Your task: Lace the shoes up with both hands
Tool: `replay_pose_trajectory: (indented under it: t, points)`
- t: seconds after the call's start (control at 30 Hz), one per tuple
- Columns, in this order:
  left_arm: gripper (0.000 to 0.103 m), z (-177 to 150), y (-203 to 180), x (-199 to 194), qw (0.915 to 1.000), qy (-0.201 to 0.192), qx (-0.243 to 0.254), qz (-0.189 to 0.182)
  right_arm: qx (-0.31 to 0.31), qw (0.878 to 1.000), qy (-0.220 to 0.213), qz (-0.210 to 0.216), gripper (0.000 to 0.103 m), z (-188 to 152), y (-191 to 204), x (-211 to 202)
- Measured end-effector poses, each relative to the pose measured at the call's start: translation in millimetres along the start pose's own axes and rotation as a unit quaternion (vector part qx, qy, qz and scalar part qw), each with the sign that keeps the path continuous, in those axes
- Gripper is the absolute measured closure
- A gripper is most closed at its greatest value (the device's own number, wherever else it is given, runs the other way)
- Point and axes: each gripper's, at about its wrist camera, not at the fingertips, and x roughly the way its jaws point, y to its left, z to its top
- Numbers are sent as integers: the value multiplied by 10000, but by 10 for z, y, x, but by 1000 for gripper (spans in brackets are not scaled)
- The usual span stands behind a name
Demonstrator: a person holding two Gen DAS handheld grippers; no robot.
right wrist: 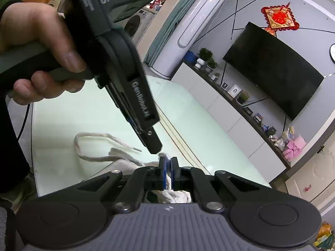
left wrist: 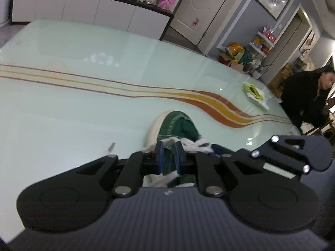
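Observation:
A green canvas shoe with a cream sole lies on the glass table, toe pointing away. Its white lace runs across the tips of my left gripper. That gripper's jaws stand a little apart, and green canvas shows between them. To the right, my right gripper is shut on the lace. In the right wrist view my right gripper has its blue pads nearly touching, with a tuft of lace at their tips. My left gripper comes down just beside it. The lace's free end loops on the table.
The glass table has curved orange stripes. A yellow-green cloth bundle lies at its far right edge. A person in black sits beyond it. A hand holds the left gripper. A low cabinet lines the far wall.

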Motion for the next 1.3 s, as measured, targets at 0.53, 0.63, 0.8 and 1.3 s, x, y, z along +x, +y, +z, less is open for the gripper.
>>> replay_pose_trajectory:
  t: [0.53, 0.63, 0.8, 1.3]
  points:
    - [91, -34, -23, 47, 9980, 56, 367, 516, -291, 9980, 175, -532, 97, -84, -61, 36]
    - [91, -43, -28, 49, 9968, 44, 473, 640, -396, 9974, 179, -566, 96, -94, -32, 50]
    - [91, -53, -55, 50, 9948, 8, 633, 793, -384, 9972, 128, -630, 96, -107, -38, 57]
    - [63, -73, -236, 55, 9874, -5, 1150, 1085, 2701, 9621, -299, 231, 95, -122, -710, -52]
